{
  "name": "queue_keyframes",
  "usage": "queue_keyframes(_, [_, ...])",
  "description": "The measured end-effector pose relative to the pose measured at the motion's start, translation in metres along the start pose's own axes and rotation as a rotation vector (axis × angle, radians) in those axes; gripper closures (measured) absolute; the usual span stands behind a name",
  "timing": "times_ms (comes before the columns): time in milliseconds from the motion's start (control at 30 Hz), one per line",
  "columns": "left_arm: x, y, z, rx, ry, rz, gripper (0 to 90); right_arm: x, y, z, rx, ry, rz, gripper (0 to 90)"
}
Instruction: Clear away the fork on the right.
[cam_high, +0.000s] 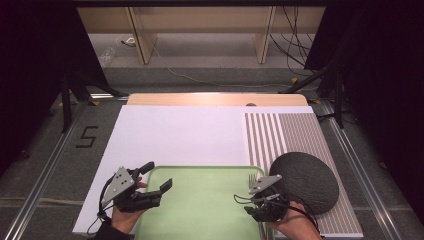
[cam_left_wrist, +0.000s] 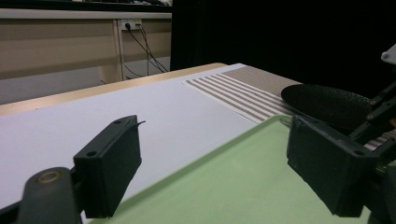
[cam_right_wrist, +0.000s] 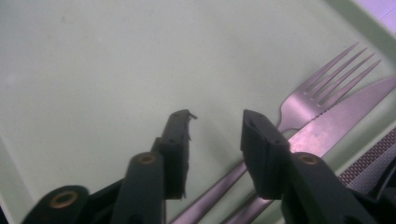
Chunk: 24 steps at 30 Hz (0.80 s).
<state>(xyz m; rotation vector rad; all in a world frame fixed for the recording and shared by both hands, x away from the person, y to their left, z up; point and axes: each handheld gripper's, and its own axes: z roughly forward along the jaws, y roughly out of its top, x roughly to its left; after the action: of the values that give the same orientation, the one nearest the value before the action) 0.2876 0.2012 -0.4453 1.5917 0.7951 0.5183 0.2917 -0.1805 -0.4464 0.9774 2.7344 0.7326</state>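
A green tray (cam_high: 200, 200) lies at the table's near edge. Along its right side rest a metal fork (cam_right_wrist: 327, 79) and a knife (cam_right_wrist: 345, 112), side by side, with the fork's tines (cam_high: 251, 179) pointing away from me. My right gripper (cam_right_wrist: 217, 116) hovers low over them, its jaws apart; the fork's handle runs beneath the gap and neither pad presses on it. In the high view my right gripper (cam_high: 257, 192) sits at the tray's right rim. My left gripper (cam_high: 160, 175) is open over the tray's left edge, with nothing between its jaws (cam_left_wrist: 215, 158).
A round black plate (cam_high: 305, 182) sits on a striped placemat (cam_high: 280, 132) just right of the tray. A white board (cam_high: 175, 135) covers the table beyond the tray. Metal rails and dark stands flank the table.
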Motion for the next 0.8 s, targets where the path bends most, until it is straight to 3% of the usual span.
queue_keyframes(400, [0.0, 0.0, 0.0, 0.001, -0.001, 0.0, 17.3, -0.016, -0.003, -0.016, -0.133, 0.022, 0.147, 40.3])
queue_keyframes(800, [0.0, 0.0, 0.0, -0.001, 0.0, 0.0, 17.3, -0.035, -0.015, -0.036, -0.251, 0.039, 0.276, 33.3])
